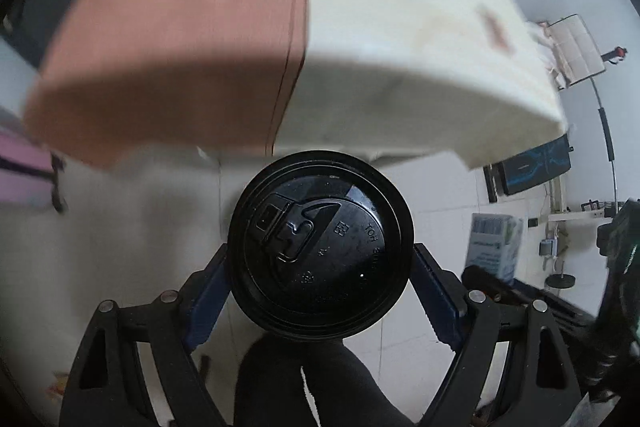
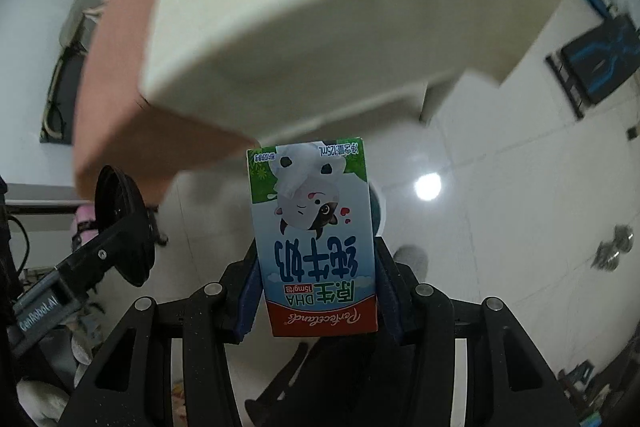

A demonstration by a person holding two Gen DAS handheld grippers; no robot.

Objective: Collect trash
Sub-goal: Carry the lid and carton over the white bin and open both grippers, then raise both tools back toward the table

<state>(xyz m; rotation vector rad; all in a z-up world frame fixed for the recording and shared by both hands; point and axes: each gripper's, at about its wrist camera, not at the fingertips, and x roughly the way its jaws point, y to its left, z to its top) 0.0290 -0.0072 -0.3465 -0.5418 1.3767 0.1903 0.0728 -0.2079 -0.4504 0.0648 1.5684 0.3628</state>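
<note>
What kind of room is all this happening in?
Probably a room in a home or small workroom. A table with a cream and brown top stands on a glossy white tiled floor, and a laundry rack stands by the wall. The left gripper holds a black cup lid.

Black cup lid (image 1: pixel 320 247); blue-white-green milk carton (image 2: pixel 314 239) with cartoon cow and red base band

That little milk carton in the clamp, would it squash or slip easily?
Probably squashable: the milk carton looks like thin printed card, so a hard squeeze could dent it. Its flat sides sit squarely between the right gripper fingers, so slipping seems unlikely. Likely light, being small.
</note>
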